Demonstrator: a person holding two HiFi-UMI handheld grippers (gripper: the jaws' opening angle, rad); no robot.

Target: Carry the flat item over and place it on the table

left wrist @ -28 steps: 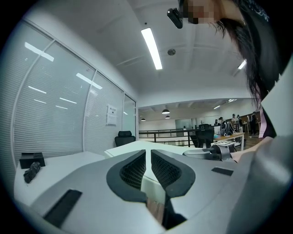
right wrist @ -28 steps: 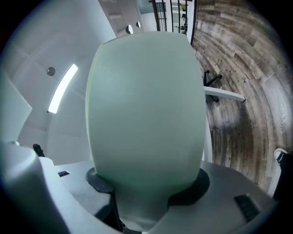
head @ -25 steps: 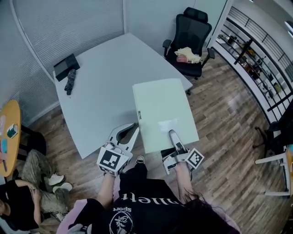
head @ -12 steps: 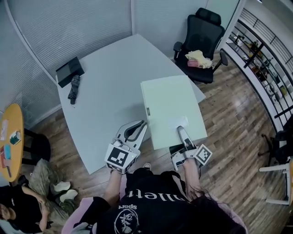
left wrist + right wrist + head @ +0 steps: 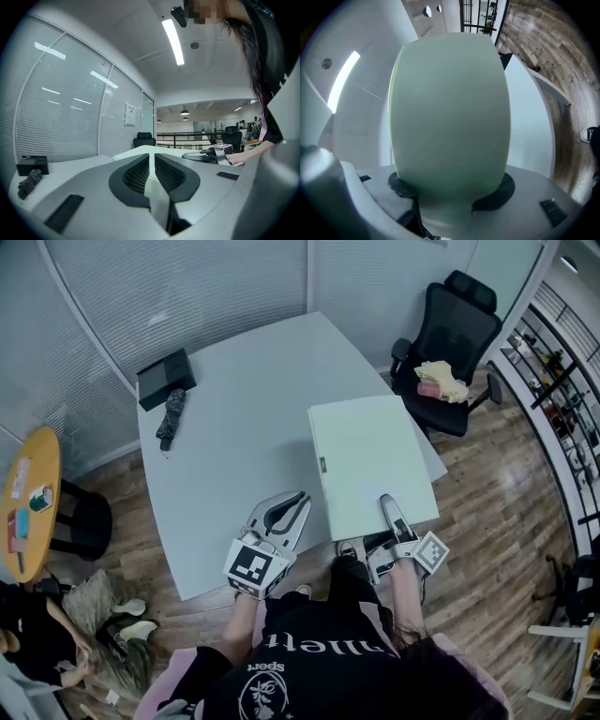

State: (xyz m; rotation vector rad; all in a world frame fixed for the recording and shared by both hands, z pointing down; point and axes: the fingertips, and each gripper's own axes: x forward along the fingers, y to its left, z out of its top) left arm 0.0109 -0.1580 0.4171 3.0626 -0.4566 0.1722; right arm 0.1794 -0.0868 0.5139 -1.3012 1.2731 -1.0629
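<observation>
You're carrying the flat board (image 5: 367, 460) by a single pinch: the right tool (image 5: 385, 501) is clamped on its near edge. The long free end could therefore sag, twist out of that grip, or clip the rim of the bench (image 5: 234, 409) as you bring it down. The board reaches straight away from that tool, roughly level, over the bench's near right corner, with its right side past the edge above the floor. Your left tool (image 5: 302, 496) is pressed together on nothing just left of the board, lending no support.
</observation>
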